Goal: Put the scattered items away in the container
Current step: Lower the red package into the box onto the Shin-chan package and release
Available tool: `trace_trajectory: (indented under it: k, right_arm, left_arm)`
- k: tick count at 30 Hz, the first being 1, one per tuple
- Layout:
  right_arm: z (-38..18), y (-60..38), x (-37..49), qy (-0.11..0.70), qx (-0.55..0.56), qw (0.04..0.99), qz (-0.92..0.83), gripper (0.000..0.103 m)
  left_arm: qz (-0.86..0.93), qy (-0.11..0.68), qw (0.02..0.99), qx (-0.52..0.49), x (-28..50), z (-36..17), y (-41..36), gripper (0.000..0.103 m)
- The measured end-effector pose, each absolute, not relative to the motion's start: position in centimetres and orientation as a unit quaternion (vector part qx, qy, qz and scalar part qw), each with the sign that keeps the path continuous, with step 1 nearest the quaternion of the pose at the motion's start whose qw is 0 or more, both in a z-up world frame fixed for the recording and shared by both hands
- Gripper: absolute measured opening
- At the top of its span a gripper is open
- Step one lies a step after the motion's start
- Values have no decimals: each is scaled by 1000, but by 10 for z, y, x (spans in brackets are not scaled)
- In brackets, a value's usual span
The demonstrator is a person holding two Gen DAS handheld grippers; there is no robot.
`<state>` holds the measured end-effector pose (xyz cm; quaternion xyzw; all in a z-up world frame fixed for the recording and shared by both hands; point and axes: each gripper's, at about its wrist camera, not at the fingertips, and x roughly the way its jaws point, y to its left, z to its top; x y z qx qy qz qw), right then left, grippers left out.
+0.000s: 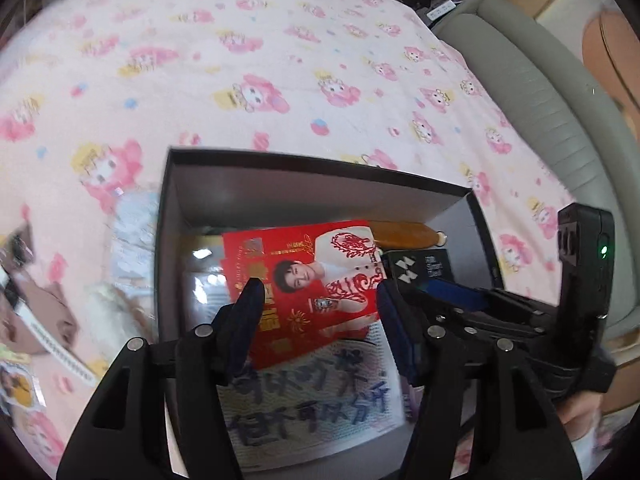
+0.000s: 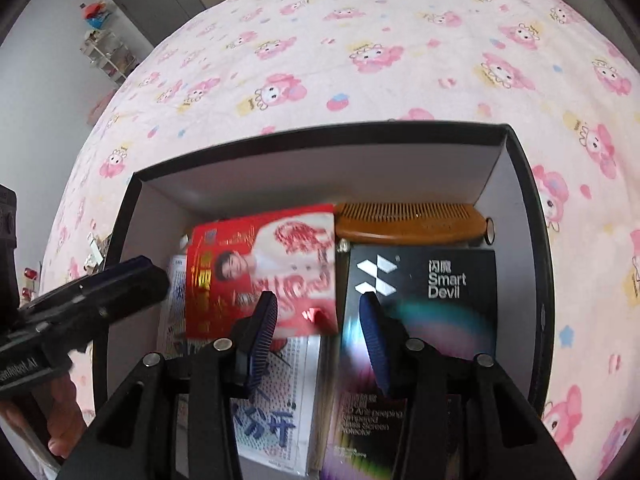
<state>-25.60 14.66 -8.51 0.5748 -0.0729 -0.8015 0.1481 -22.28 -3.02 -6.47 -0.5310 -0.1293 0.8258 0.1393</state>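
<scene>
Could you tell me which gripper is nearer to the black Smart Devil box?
Right. The right gripper hangs open directly above the Smart Devil box, one finger over it; the left gripper hangs open beside it, above the red packet.

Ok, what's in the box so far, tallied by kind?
Red printed card: 1
Wooden comb: 1
Black Smart Devil package: 1
White sheet with blue writing: 1
Total I can make out in the box: 4

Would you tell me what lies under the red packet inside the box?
Under the red packet a white sheet with blue handwriting shows, inside the box. How far it extends beneath is covered.
</scene>
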Motion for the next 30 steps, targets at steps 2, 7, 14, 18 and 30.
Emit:
trace_trajectory:
  k: [2, 7, 14, 18, 30]
  right_arm:
    - [-85, 148, -254, -67, 578, 155, -799, 39]
    - [-88, 142, -248, -45, 592, 174, -786, 39]
    - [-90, 147, -245, -50, 597, 176, -781, 39]
    - [-92, 153, -248, -70, 600, 173, -778, 40]
    - [-100, 152, -253, -51, 596, 163, -785, 39]
  left_arm:
    - [813, -119, 167, -546, -219, -68, -21, 59]
    - [766, -92, 220, -597, -210, -94, 8, 58]
    - [746, -40, 227, -625, -208, -111, 29, 54]
    - [749, -7, 204, -630, -215, -119, 33, 53]
    - [759, -47, 146, -633, -254, -115, 25, 56]
